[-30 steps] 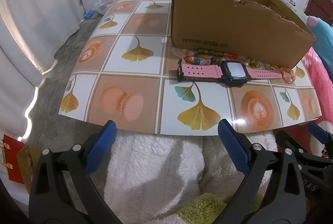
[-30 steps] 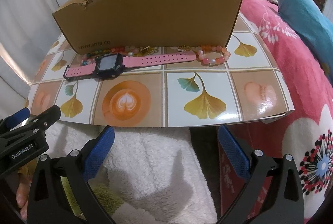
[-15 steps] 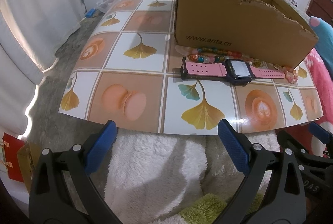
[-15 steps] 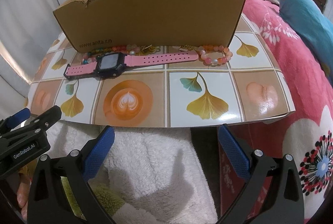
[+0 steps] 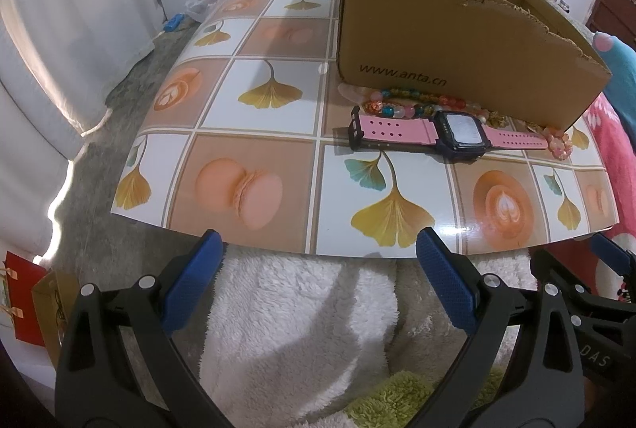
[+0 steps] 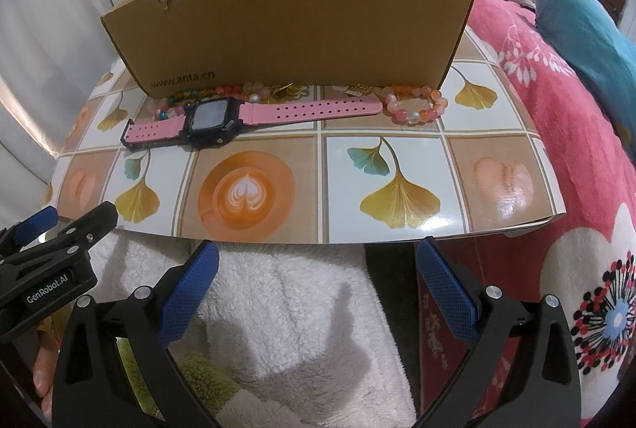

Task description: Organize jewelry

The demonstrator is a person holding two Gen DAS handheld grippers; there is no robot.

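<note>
- So the jewelry is all lined up along the front wall of a cardboard box [image 5: 437, 42], sitting on a patterned table mat [image 5: 254, 134] with ginkgo leaves, macarons and latte art on it.
- Out front is a pink watch [image 5: 445, 134] with a dark square face, lying flat with its strap stretched out parallel to the box.
- Tucked between the watch and the box is a multicolored bead bracelet [image 5: 401, 102], right against the cardboard.
- From the right wrist view there's also a peach and white bead bracelet [image 6: 415, 106] just past the tip of the watch strap, near the box's right corner, plus a few small gold pieces [image 6: 286, 90] by the box wall that are too tiny to make out.
- Box is open on top with a ragged torn edge; can't see what's inside from either view.
- Left gripper [image 5: 318, 281] has its blue-padded fingers spread wide, nothing between them, hanging off the near edge of the mat over a fluffy white blanket [image 5: 302, 328].
- Right gripper [image 6: 318, 281] is the same deal: wide apart, holding nothing, well short of the jewelry.
- Off to the right is a pink floral blanket [image 6: 576, 169] with a teal plush thing [image 6: 588, 26] on it.
</note>
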